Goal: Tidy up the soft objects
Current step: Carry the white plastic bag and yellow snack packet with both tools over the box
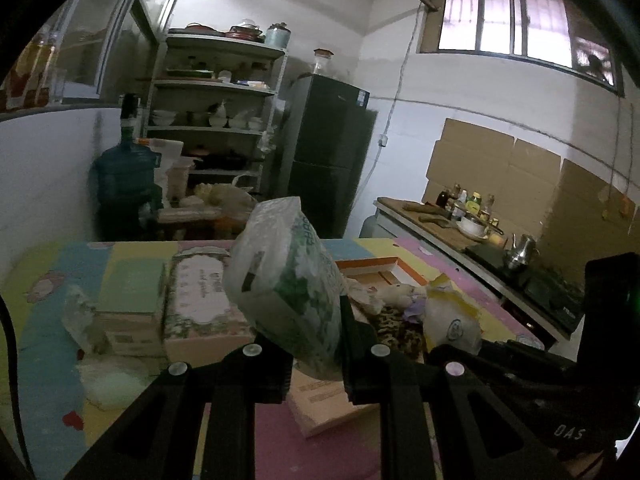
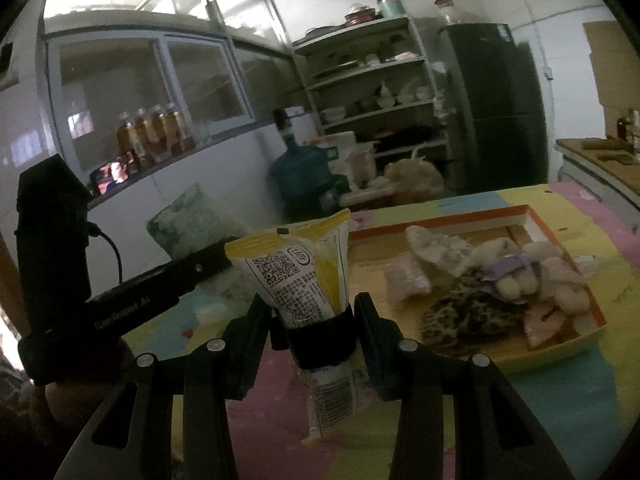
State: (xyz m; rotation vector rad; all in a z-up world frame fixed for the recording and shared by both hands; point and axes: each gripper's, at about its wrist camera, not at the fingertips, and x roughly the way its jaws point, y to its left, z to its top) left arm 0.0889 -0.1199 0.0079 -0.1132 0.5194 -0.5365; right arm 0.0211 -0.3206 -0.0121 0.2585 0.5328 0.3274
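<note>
Where both tools clamp: green pack (image 1: 288,280) tilted, yellow pouch (image 2: 304,268) upright.

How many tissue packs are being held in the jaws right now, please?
2: a green floral soft tissue pack in the left gripper, and a yellow-and-white plastic tissue pack in the right gripper.

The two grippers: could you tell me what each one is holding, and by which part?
The left gripper clamps the green-patterned tissue pack near its lower end. The right gripper grips the yellow-and-white packet around its middle.
</note>
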